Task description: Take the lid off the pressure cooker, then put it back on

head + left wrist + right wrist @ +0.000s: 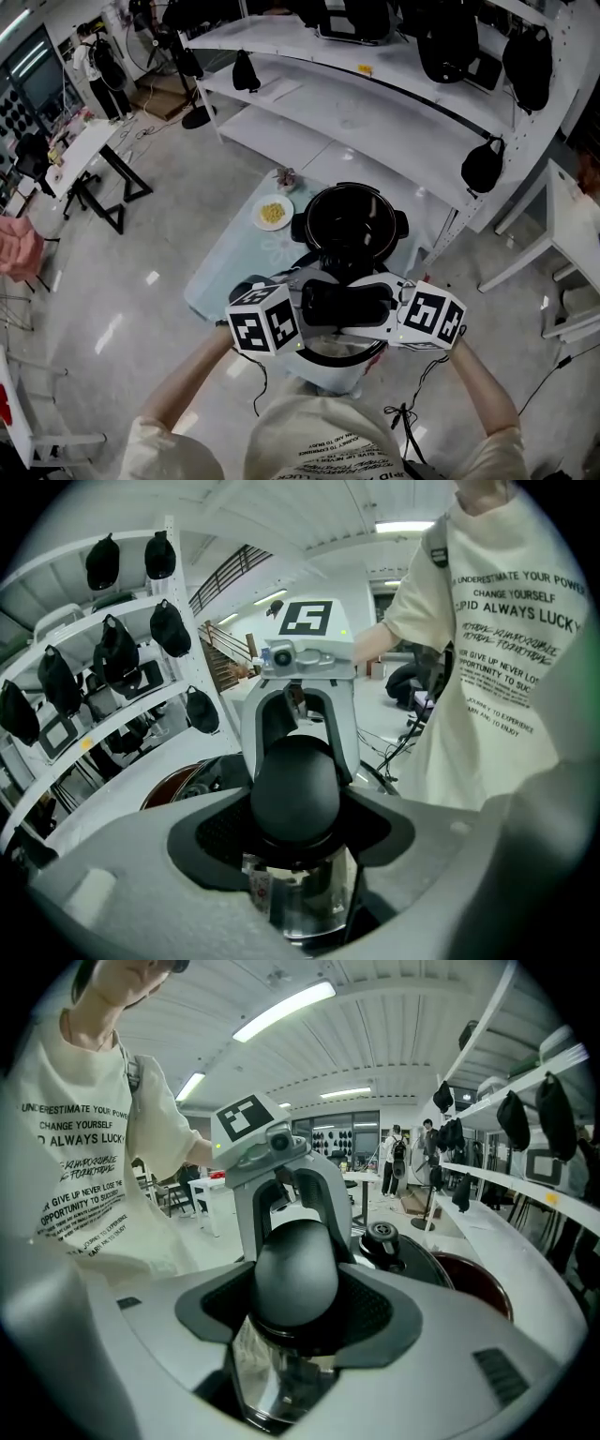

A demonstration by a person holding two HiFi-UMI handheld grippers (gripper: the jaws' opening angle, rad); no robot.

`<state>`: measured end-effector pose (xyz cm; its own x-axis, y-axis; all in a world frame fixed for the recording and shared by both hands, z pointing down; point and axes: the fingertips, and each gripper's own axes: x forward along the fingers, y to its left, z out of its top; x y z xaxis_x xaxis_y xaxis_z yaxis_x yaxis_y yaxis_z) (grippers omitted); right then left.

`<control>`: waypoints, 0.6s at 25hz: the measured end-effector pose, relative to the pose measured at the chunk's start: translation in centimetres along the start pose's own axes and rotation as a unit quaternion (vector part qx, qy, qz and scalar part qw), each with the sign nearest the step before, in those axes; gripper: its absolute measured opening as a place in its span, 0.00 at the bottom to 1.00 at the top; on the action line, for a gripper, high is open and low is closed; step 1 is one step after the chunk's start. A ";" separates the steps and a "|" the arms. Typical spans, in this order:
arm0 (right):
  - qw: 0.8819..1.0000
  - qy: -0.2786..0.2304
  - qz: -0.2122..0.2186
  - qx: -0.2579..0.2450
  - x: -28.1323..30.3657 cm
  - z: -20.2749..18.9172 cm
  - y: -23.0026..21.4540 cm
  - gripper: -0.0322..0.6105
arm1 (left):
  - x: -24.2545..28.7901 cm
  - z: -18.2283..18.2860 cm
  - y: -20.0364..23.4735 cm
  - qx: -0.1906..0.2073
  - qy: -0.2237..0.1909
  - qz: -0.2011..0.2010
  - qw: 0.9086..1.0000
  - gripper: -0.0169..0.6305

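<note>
Both grippers are clamped on the lid point(345, 302): left gripper point(302, 307) bites the 9 o'clock end of its black handle, right gripper point(394, 307) the 3 o'clock end, so the handle runs 9 to 3 between them. The lid's in the air, off the pot point(352, 187), which sits open at 12 o'clock from it. Neither hand's nearer, so I'd guess putting it back is a straight push forward and down

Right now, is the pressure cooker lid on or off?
Off. The left gripper and right gripper clamp the lid by its handle, clear of the cooker, whose dark inside lies uncovered.
</note>
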<state>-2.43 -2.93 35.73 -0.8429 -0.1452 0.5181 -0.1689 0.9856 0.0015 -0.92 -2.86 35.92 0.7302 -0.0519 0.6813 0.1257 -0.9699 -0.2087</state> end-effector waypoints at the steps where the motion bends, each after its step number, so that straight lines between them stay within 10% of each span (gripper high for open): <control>1: 1.000 0.000 -0.002 0.002 0.1 0.2 -0.6 0.48 | -0.1 -0.1 0.6 0.002 -0.002 -0.003 1.000 0.45; 15: 0.997 0.003 -0.048 0.054 1.1 1.2 -11.6 0.48 | 0.5 -2.2 11.2 0.032 -0.017 -0.063 0.997 0.45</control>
<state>-2.05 -14.62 35.26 -0.8167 -0.2374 0.5260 -0.3032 0.9520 -0.0411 -0.62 -14.31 35.52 0.7282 0.0789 0.6808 0.2594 -0.9512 -0.1671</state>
